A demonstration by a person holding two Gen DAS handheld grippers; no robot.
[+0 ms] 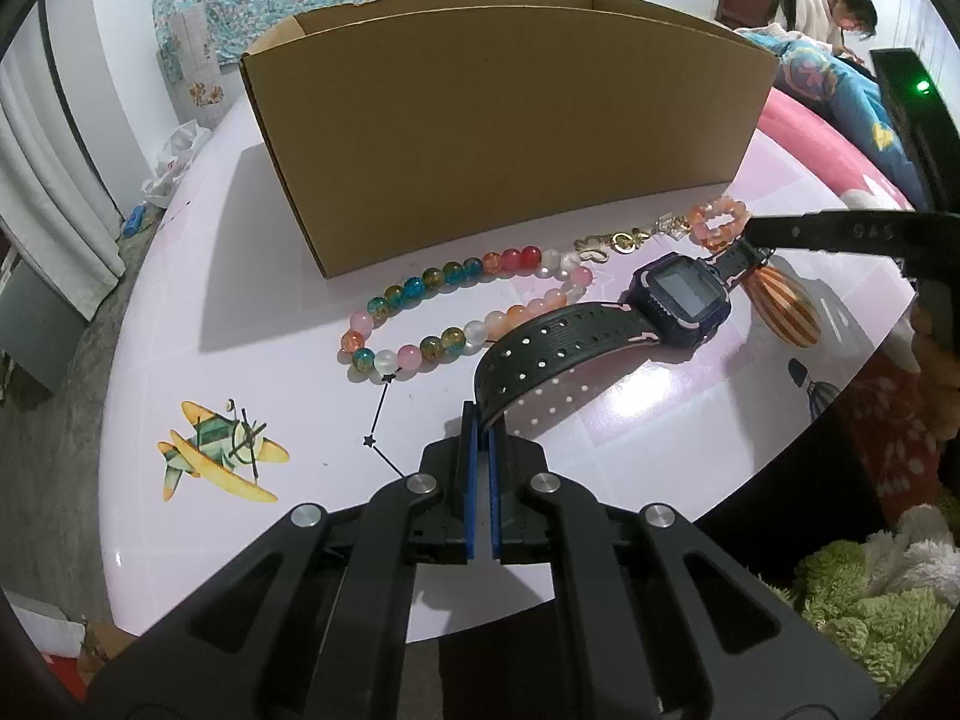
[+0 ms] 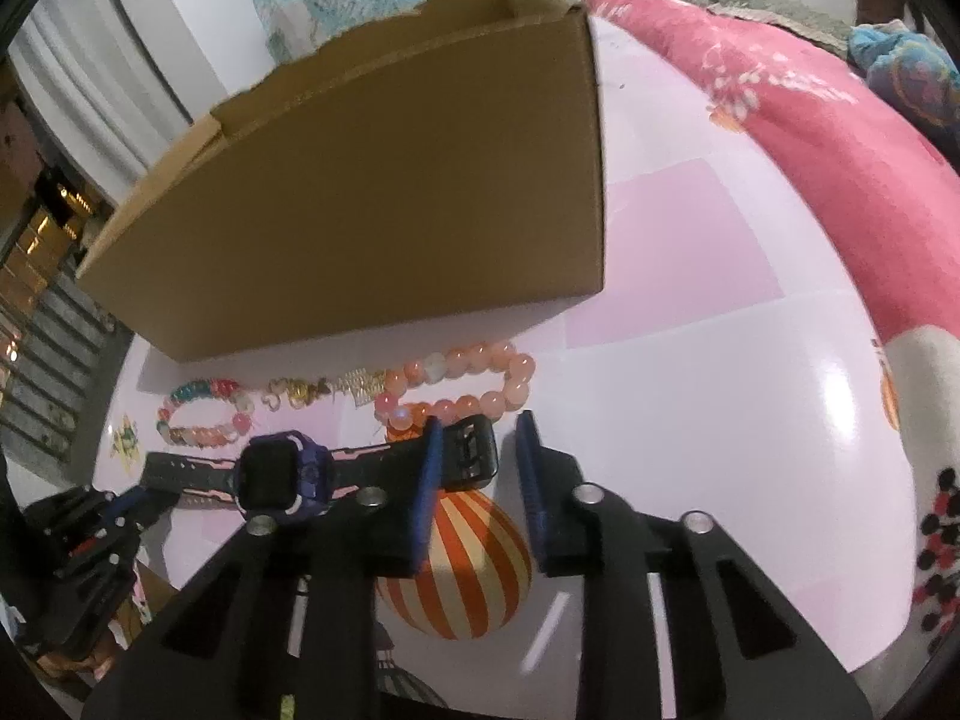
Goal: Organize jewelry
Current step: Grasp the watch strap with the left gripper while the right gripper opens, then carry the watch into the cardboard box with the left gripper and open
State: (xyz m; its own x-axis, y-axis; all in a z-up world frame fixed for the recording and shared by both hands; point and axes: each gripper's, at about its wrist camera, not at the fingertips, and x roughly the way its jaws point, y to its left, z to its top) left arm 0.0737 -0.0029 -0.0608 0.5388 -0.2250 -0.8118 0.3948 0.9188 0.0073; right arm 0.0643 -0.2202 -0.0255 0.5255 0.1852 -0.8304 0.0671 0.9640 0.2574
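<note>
Nothing looks sorted yet, as far as the views show: every piece lies on the counter (image 1: 270,312) in front of the cardboard box (image 1: 498,138), whose inside is hidden from both cameras. Just beside the box's near wall lie the multicoloured bead bracelet (image 1: 456,312), a small gold chain piece (image 1: 618,240) and, further right, the peach bead bracelet (image 2: 462,384). Nearer still lies the watch (image 1: 678,300), its dark face up and its perforated strap arching toward the left gripper (image 1: 480,438). That gripper's jaws are together, clamped on the tip of the near strap end, so the watch seems the first item being taken. The right gripper (image 2: 480,468) is at the watch's other end: its jaws stand apart, astride the buckle end of the strap, and the right wrist view shows a gap beside it, so it has no grip yet. Both grippers slant steeply down toward the counter, one at each end of the watch. The watch and all the other pieces remain to be moved.
</note>
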